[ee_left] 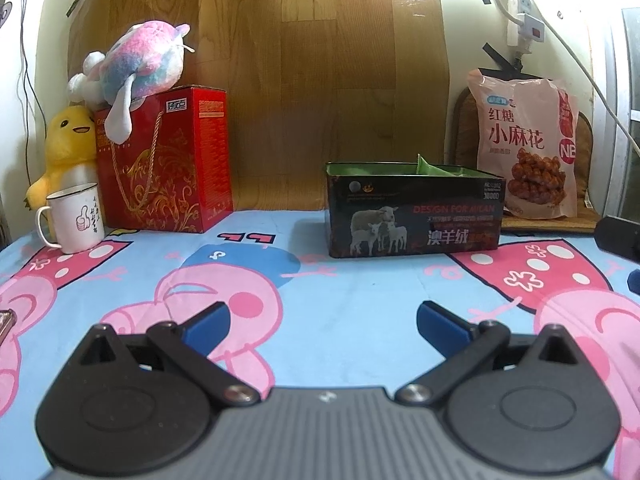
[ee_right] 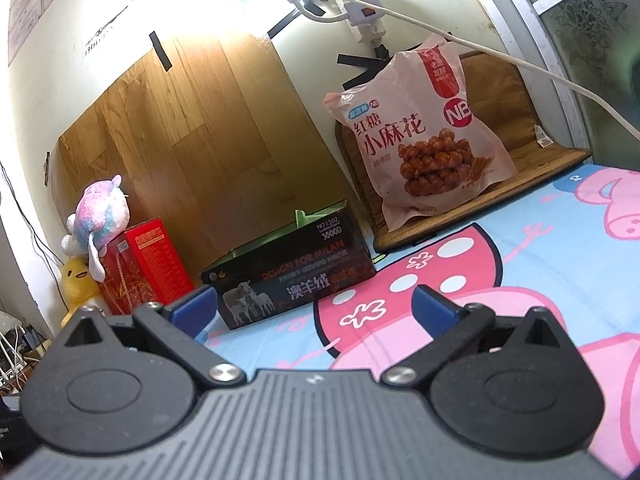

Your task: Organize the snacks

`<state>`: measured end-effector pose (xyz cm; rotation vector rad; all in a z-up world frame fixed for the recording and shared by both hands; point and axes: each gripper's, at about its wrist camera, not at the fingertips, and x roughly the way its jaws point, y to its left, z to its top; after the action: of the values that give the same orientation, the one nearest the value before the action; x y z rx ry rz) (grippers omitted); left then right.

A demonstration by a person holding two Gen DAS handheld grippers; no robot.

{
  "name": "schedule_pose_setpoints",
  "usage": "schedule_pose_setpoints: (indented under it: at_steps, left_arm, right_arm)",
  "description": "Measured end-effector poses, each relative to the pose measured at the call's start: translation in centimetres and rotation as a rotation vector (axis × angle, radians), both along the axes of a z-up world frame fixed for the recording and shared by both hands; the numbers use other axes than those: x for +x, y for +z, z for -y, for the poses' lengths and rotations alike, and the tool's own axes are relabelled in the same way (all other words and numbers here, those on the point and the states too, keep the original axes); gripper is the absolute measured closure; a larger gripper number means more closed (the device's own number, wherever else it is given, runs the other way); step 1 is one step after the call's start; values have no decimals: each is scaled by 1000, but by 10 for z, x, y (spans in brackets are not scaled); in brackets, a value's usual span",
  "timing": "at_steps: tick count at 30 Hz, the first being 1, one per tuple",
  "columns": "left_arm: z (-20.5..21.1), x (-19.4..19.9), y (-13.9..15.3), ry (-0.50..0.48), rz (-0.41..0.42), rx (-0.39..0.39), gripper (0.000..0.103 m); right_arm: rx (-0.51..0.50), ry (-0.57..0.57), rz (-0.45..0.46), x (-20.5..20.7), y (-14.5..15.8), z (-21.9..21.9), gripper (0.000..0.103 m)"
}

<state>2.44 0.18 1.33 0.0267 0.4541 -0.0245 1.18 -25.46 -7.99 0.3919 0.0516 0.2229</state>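
Left wrist view shows one dark box (ee_left: 414, 216) on the cartoon sheet (ee_left: 340, 300), a green packet (ee_left: 434, 169) poking out, one pink snack bag (ee_left: 528, 148) propped just beside it, and one white mug (ee_left: 74, 216) that the right view lacks. Both the left gripper (ee_left: 322, 322) and right gripper (ee_right: 312, 306) gape wide, empty.

Lighting is bright and warm, coming from above at the back wall. In the left wrist view a blown-out patch sits at the top edge and throws glare down the wood panel (ee_left: 304, 80). In the right wrist view the same source washes out the wall above the panel (ee_right: 208, 120) and hazes the upper centre. The snack bag (ee_right: 420, 132) shows glossy highlights. Soft shadows lie under the tin (ee_left: 412, 216) on the surface (ee_left: 340, 300). Fisheye bending curves both views' edges; corners go dark. Distant print is slightly soft.
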Motion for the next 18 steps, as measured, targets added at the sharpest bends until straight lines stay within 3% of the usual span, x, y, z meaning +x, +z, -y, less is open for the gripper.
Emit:
schedule_pose_setpoints:
  at_steps: [18]
  left_arm:
    - [-3, 8, -2, -3, -71, -29, 0]
  right_arm:
    - [9, 16, -26, 3, -2, 0, 0]
